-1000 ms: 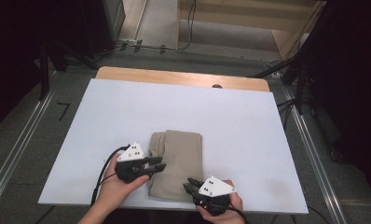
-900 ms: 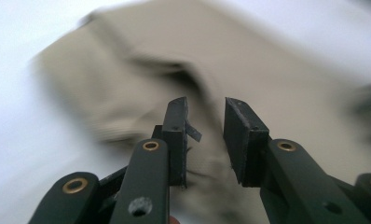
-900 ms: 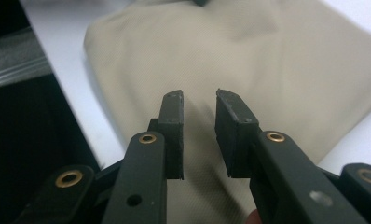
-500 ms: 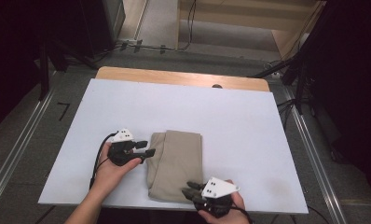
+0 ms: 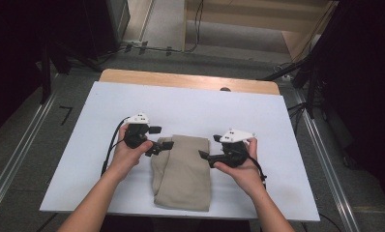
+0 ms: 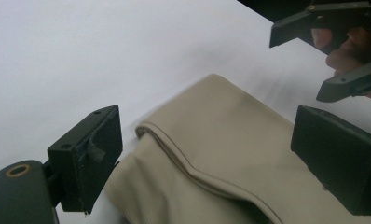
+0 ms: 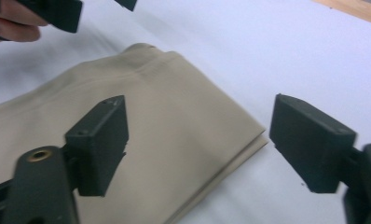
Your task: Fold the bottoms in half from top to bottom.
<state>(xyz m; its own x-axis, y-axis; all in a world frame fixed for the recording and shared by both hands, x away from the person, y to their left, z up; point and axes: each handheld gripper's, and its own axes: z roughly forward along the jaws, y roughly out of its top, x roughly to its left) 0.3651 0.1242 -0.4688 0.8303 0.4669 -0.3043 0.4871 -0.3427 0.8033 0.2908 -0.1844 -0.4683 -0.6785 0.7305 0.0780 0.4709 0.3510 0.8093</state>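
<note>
Folded beige cloth (image 5: pixel 183 171) lies flat on the white bench (image 5: pixel 258 116), near edge, centre. My left gripper (image 5: pixel 162 143) sits at the cloth's far left corner, my right gripper (image 5: pixel 203 155) at its far right edge. Both sets of fingers have just been opening; they stand wide, gripping nothing.

In the left gripper view the folded beige cloth (image 6: pixel 230 154) runs off the picture at 6 o'clock, so its near end is cut off. In the right gripper view the other hand-held gripper (image 7: pixel 58 11) is cropped at 11 o'clock. In the high view, what lies beyond the bench (image 5: pixel 190 104) at 3 and 9 o'clock is too dark to tell.
</note>
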